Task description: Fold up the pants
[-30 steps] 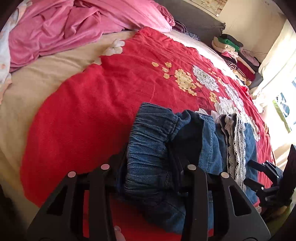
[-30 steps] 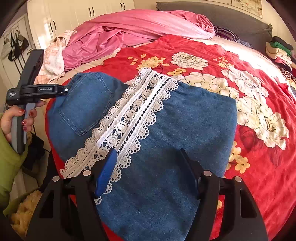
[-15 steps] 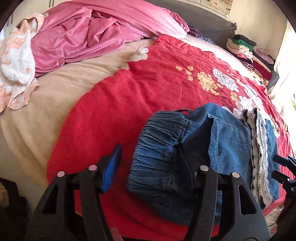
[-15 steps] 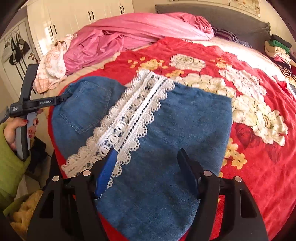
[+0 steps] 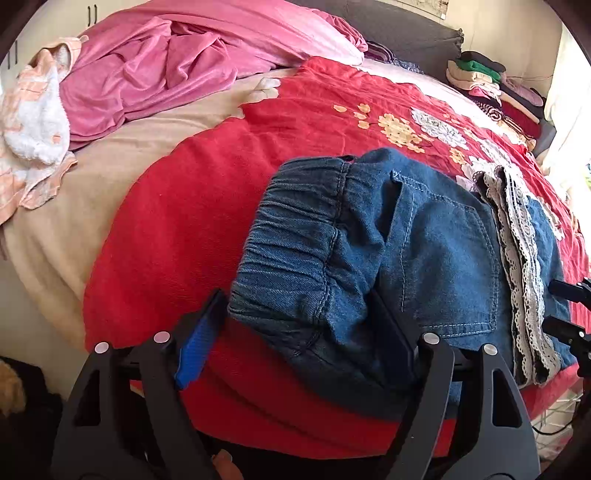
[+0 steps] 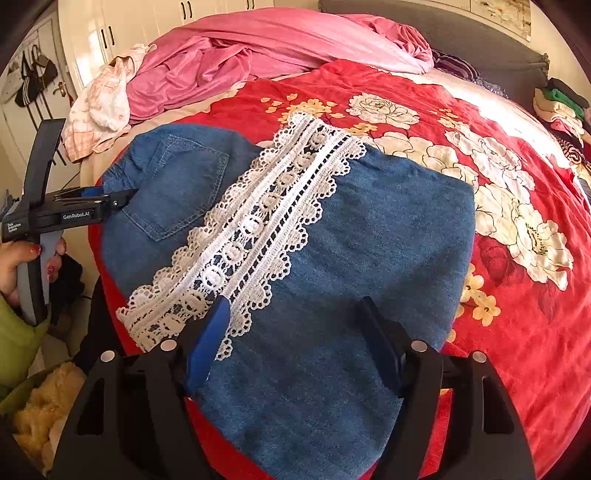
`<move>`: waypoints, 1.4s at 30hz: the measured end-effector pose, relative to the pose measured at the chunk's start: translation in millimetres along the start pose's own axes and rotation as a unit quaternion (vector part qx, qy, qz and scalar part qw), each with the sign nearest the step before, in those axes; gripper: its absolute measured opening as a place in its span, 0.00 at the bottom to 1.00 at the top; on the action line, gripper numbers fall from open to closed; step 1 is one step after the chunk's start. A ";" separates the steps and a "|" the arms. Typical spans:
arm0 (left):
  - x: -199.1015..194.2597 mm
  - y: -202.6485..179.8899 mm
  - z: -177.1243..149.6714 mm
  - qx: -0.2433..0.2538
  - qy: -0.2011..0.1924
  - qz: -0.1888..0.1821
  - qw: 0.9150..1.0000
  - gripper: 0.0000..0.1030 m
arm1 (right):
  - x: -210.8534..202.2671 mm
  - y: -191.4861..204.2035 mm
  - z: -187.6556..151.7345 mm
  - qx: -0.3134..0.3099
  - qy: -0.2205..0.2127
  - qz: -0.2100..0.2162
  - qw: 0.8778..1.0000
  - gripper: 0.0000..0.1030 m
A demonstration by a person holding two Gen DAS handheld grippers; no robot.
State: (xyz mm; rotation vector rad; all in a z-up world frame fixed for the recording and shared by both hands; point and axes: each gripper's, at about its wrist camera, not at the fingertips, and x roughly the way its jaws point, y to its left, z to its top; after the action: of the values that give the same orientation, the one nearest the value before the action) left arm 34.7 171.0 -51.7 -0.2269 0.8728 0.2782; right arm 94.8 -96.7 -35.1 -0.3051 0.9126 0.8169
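Note:
Blue denim pants (image 6: 369, 236) with a white lace strip (image 6: 266, 221) lie folded on the red floral blanket (image 6: 517, 302). In the left wrist view the elastic waistband (image 5: 295, 243) and back pocket (image 5: 450, 258) face me. My left gripper (image 5: 295, 321) is open, its fingers on either side of the waistband corner at the bed's edge, gripping nothing. It also shows in the right wrist view (image 6: 122, 197). My right gripper (image 6: 295, 325) is open over the denim just below the lace. It shows at the right edge of the left wrist view (image 5: 569, 306).
A pink blanket (image 5: 184, 62) and a peach-and-white garment (image 5: 33, 125) lie at the back left of the bed. A stack of folded clothes (image 5: 491, 85) sits at the far right. White wardrobe doors (image 6: 122, 29) stand beyond the bed.
My left gripper has opened and let go of the waistband, then drawn back toward the bed's edge. My right gripper has stayed open and pulled back slightly over the denim.

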 end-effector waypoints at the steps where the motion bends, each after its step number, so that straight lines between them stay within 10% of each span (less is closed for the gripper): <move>1: -4.7 1.0 0.3 -0.003 -0.006 -0.004 1.000 0.69 | -5.6 0.5 2.7 0.001 -0.010 0.010 1.000 0.68; 18: -57.2 22.6 -2.1 -0.026 -0.042 -0.022 0.999 0.85 | -29.9 65.9 127.1 -0.108 -0.091 0.075 0.987 0.81; 30: -23.9 36.1 -16.8 -0.085 0.006 -0.122 0.989 0.85 | 76.6 122.4 181.4 -0.206 0.032 0.166 0.964 0.81; 38: -1.8 34.5 -22.8 -0.099 0.014 -0.112 0.989 0.73 | 129.6 142.2 191.0 -0.251 0.095 0.187 0.945 0.81; 42: 0.1 33.5 -21.7 -0.101 0.014 -0.109 0.989 0.73 | 144.5 142.7 186.5 -0.252 0.121 0.221 0.934 0.49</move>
State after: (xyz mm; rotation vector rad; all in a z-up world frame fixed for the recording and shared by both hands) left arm 8.1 195.9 -68.1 -0.5122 0.8388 0.1585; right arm 147.5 173.8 -25.7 -0.6738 1.0070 1.4603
